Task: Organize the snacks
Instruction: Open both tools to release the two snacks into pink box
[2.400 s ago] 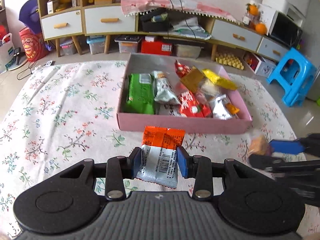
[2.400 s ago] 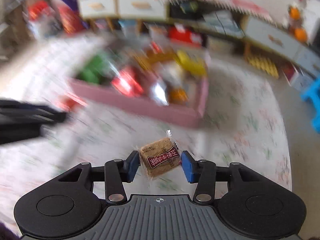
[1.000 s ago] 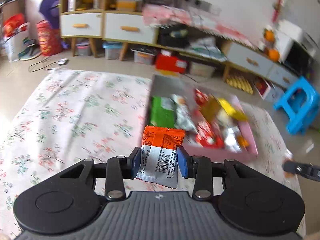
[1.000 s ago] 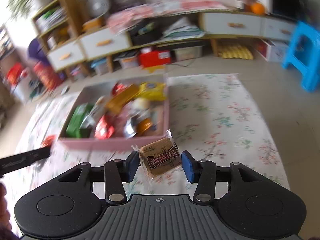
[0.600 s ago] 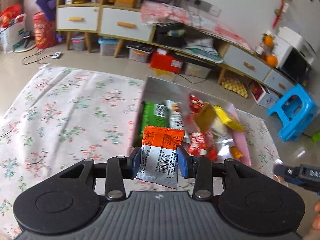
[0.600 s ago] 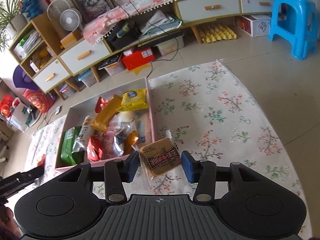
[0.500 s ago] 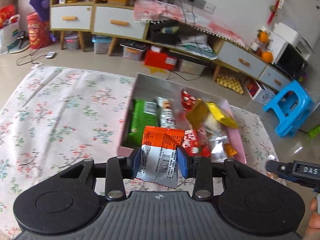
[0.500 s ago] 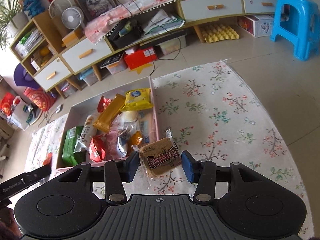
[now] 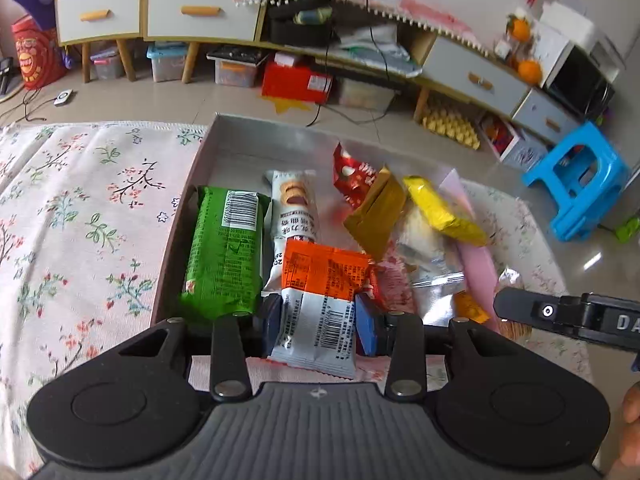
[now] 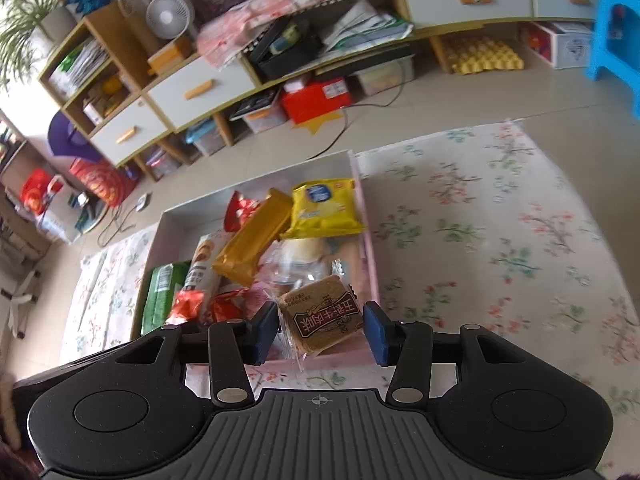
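Note:
A pink box [image 9: 178, 216] on a floral cloth holds several snacks: a green pack [image 9: 224, 252], a white biscuit roll [image 9: 294, 208], a gold bar [image 9: 376, 212], a yellow pack [image 9: 442, 210]. My left gripper [image 9: 316, 322] is shut on an orange-and-white packet [image 9: 320, 296], held over the box's near edge. My right gripper [image 10: 320, 330] is shut on a brown wrapped cake [image 10: 320, 314] over the box's near right corner [image 10: 370, 276]. The right gripper also shows at the right of the left wrist view [image 9: 516, 306].
The floral cloth [image 9: 80, 208] spreads left of the box and to its right [image 10: 500, 240]. Behind are low cabinets with drawers [image 9: 200, 16], storage boxes on the floor, and a blue stool [image 9: 580, 184].
Both grippers have moved in closer to the pink box with their snacks still held. The box fills more of each view, and the right gripper sits nearer the left one.

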A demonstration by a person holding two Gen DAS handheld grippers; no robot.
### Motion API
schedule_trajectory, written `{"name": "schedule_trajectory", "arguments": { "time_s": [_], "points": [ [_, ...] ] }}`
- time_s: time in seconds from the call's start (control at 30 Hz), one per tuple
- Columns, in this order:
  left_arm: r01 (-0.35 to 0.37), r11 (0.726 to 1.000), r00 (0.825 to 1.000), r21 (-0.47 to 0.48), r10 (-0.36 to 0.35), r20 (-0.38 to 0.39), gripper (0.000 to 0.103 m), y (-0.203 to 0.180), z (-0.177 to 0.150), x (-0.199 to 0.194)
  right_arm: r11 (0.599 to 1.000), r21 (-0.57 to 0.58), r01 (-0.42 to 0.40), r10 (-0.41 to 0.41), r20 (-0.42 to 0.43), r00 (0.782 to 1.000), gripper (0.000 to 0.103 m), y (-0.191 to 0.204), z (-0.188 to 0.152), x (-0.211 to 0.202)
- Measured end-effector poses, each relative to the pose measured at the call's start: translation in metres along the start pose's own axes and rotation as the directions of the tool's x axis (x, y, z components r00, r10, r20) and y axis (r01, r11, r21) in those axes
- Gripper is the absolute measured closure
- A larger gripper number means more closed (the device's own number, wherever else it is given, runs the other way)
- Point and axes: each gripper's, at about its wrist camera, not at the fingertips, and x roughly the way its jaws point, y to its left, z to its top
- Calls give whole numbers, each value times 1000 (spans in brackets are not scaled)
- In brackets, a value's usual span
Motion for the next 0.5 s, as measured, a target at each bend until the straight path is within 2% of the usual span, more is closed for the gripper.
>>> {"name": "schedule_trajectory", "arguments": {
  "time_s": [0.13,0.33,0.4,0.47,0.5],
  "points": [
    [7,1000,1000,-27,-7,9,67,8,5,2,999,-30,-34,35,7,999,57,5,2,13],
    [39,998,999,-52,-39,4,66,14,4,1,998,-60,-15,18,45,999,56,10,6,24],
    [42,997,999,-58,-41,5,66,14,4,-4,997,-60,-51,55,58,997,55,13,7,21],
    [50,997,999,-63,-49,12,62,15,5,-9,994,-60,-89,94,82,992,50,17,8,15],
    [64,996,998,-65,-63,12,56,16,6,-11,993,-59,-101,106,97,990,42,20,8,12]
  ]
}}
